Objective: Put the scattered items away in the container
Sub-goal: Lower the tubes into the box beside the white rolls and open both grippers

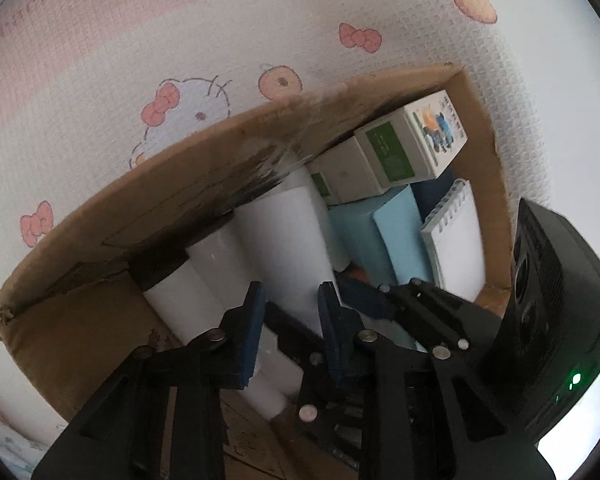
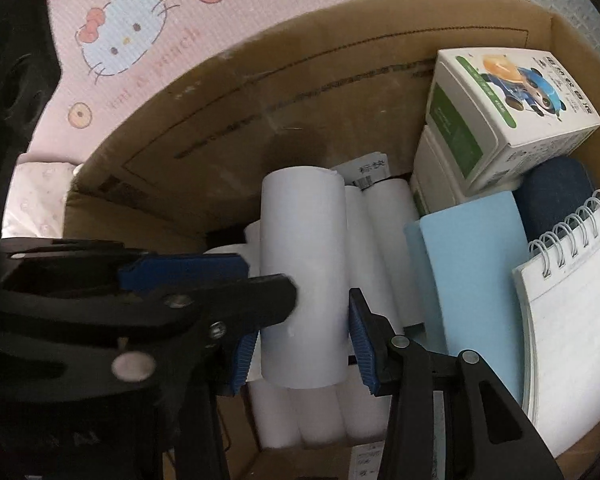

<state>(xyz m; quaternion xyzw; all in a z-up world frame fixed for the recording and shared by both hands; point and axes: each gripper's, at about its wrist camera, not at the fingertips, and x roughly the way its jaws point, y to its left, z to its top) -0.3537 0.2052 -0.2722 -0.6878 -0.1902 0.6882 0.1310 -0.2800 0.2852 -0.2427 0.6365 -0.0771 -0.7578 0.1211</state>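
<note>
We see our right gripper (image 2: 304,344) clamped on a white paper roll (image 2: 304,272) inside the brown cardboard box (image 2: 228,128). Our left gripper (image 1: 290,312), part open, also straddles it; contact is unclear.

White paper roll (image 2: 304,276) upright over other rolls (image 2: 384,248) inside open cardboard box (image 2: 260,120).

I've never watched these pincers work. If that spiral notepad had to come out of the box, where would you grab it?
Probably from above, by the wire-bound top edge of the notepad: it stands on edge against the cardboard box wall, so only that edge is free.
</note>
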